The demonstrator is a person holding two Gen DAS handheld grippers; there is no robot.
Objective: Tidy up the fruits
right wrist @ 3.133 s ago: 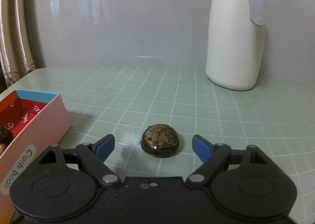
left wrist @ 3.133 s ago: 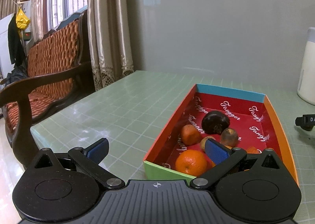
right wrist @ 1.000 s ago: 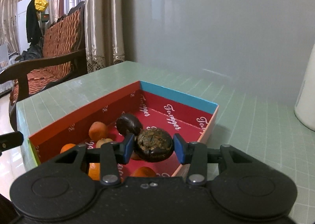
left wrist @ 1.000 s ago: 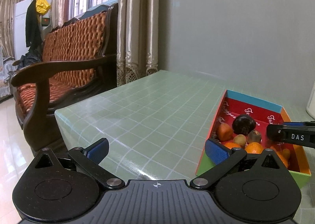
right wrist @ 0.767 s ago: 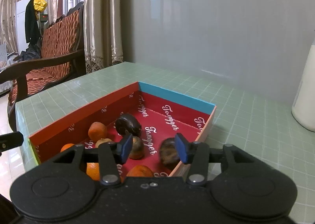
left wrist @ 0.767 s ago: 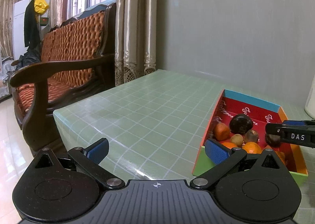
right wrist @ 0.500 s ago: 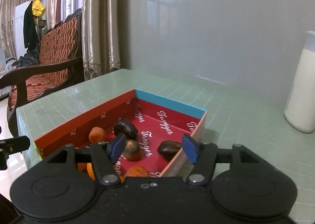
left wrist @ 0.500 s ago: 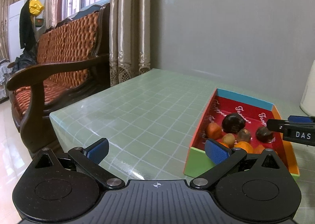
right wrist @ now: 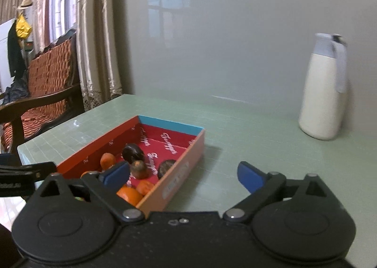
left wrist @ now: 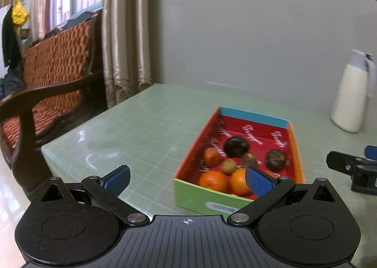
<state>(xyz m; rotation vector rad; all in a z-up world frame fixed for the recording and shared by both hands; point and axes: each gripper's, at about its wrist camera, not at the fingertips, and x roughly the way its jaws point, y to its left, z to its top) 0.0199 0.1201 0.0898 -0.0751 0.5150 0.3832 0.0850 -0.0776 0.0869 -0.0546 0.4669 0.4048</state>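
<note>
A red-lined cardboard box (left wrist: 235, 202) (right wrist: 179, 178) sits on the green tiled table and holds several fruits: oranges (left wrist: 213, 181), a small orange (right wrist: 107, 160), two dark brown round fruits (left wrist: 236, 146) (left wrist: 275, 159) and small brown ones (right wrist: 139, 169). My left gripper (left wrist: 188, 179) is open and empty, above the table's near left part, just before the box's green end. My right gripper (right wrist: 183, 175) is open and empty, above the box's right wall; it also shows in the left wrist view (left wrist: 353, 169).
A white jug with a grey lid (left wrist: 351, 93) (right wrist: 324, 91) stands at the back right by the grey wall. A wooden sofa with orange cushions (left wrist: 47, 79) and curtains (left wrist: 124, 32) lie left of the table's edge (left wrist: 47, 152).
My right gripper let the dark fruit drop into the box, opened wide and drew back up and to the right. My left gripper stayed open and pulled back a little.
</note>
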